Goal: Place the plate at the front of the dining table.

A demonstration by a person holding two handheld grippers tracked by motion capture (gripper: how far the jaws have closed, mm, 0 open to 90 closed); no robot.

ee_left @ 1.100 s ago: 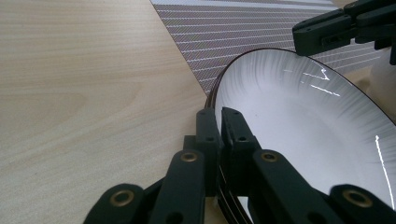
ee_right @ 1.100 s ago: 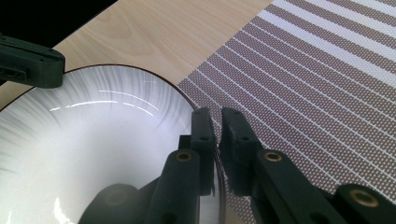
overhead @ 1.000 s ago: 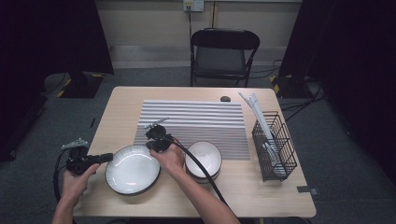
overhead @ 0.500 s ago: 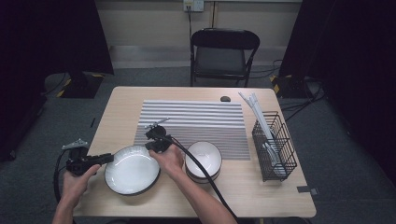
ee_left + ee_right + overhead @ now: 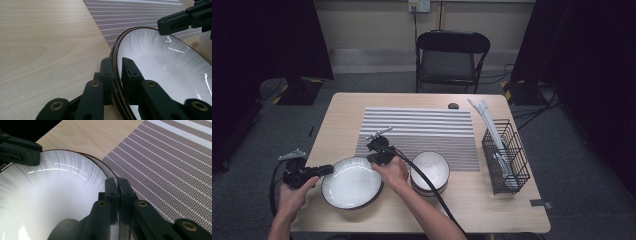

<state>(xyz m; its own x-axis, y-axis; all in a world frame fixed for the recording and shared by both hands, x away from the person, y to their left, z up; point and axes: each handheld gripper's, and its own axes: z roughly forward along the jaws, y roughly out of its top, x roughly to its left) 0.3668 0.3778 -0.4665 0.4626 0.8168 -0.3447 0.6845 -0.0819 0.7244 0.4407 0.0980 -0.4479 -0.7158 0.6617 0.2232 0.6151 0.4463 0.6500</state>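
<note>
Pale wood makes up the table [image 5: 337, 120], with a grey striped mat [image 5: 422, 127] spread across its middle and a black wire basket [image 5: 507, 155] standing near its right edge. At the near left, partly over the mat's corner, sits the wide white bowl [image 5: 352, 182] with a dark rim. Just beside it on the right stands a smaller white bowl [image 5: 430, 170]. The left gripper [image 5: 117, 72] is clenched on the wide bowl's left rim, one jaw outside and one inside, having just closed a little further. The right gripper [image 5: 117, 192] is clamped on the same bowl's rim at the opposite, far-right side, jaws pinched tight against it.
</note>
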